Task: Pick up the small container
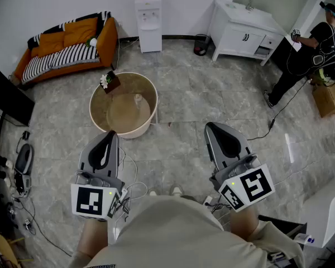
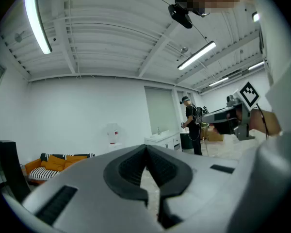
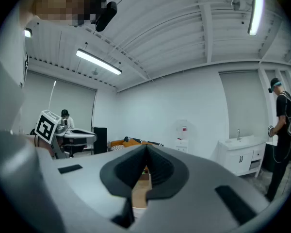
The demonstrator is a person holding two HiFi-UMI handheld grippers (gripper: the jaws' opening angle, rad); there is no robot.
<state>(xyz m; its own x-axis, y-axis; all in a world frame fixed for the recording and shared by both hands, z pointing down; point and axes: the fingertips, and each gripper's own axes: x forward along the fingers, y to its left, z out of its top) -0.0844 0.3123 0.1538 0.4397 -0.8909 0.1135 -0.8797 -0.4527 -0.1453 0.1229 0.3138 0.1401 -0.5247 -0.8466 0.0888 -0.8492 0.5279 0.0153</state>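
The small container (image 1: pixel 110 82), a dark brown pot with white flowers, stands on the far left rim of a round beige table (image 1: pixel 96 118) on the floor ahead. Through the slit under my right jaws a sliver of it (image 3: pixel 145 171) and the tabletop (image 3: pixel 140 191) shows. My left gripper (image 1: pixel 108 135) hovers just short of the table's near edge, jaws shut and empty. In its own view the left gripper (image 2: pixel 146 147) has its pads together. My right gripper (image 1: pixel 210 127) is to the table's right, also shut with nothing in it, and the right gripper (image 3: pixel 146 146) points level.
An orange sofa (image 1: pixel 67 43) with striped cushions stands at the back left, with a water dispenser (image 1: pixel 149 15) and a white sink cabinet (image 1: pixel 243 29) along the back wall. A person (image 1: pixel 310 49) stands at the right by a cardboard box (image 1: pixel 329 98). Cables (image 1: pixel 271 124) trail over the tiled floor.
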